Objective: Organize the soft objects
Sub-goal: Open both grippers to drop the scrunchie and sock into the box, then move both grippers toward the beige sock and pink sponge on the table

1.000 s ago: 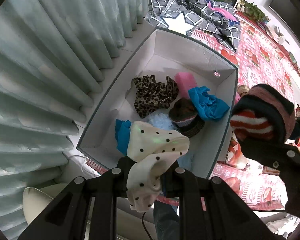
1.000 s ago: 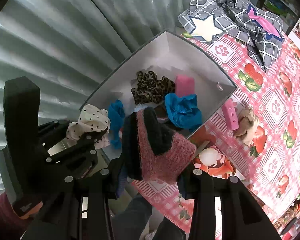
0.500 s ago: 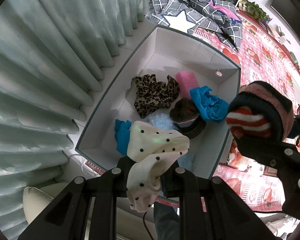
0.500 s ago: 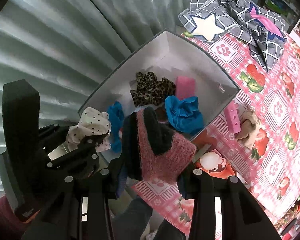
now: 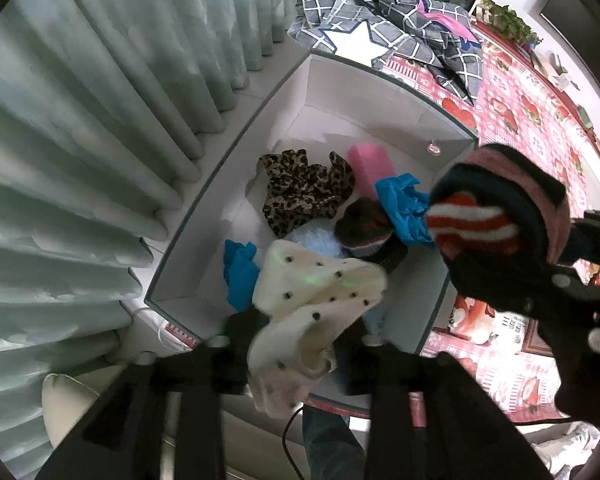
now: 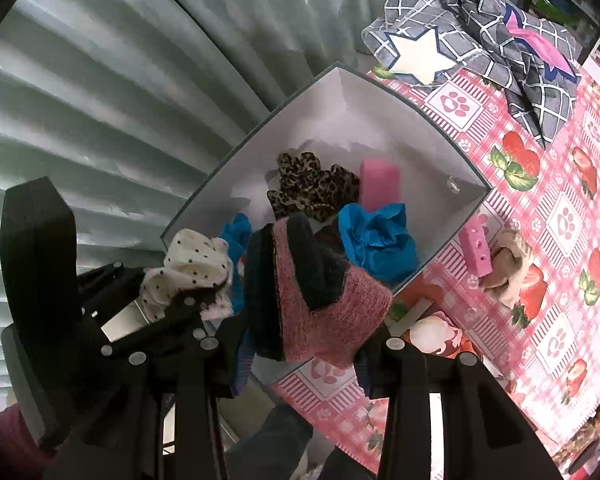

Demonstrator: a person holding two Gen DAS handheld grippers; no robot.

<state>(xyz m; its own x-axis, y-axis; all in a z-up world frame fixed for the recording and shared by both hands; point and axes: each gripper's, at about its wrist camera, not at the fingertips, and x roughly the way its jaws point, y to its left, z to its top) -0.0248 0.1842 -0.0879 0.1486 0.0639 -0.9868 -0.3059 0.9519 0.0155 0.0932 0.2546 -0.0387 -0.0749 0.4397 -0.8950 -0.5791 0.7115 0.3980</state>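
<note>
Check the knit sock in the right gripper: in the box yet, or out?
Out. The knit sock is clamped in the right gripper, held above the box's near rim, not resting among the items inside.

two blue cloths (image 5: 404, 210), one box (image 5: 380, 76)

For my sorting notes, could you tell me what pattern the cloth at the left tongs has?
The cloth is cream with small black dots, clearest in the left wrist view.

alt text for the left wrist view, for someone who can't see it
The left gripper is opening around a cream polka-dot cloth above a white box of soft items, including a leopard-print scrunchie and blue cloth. At right, the right gripper clamps a pink, black and striped knit piece.
</note>
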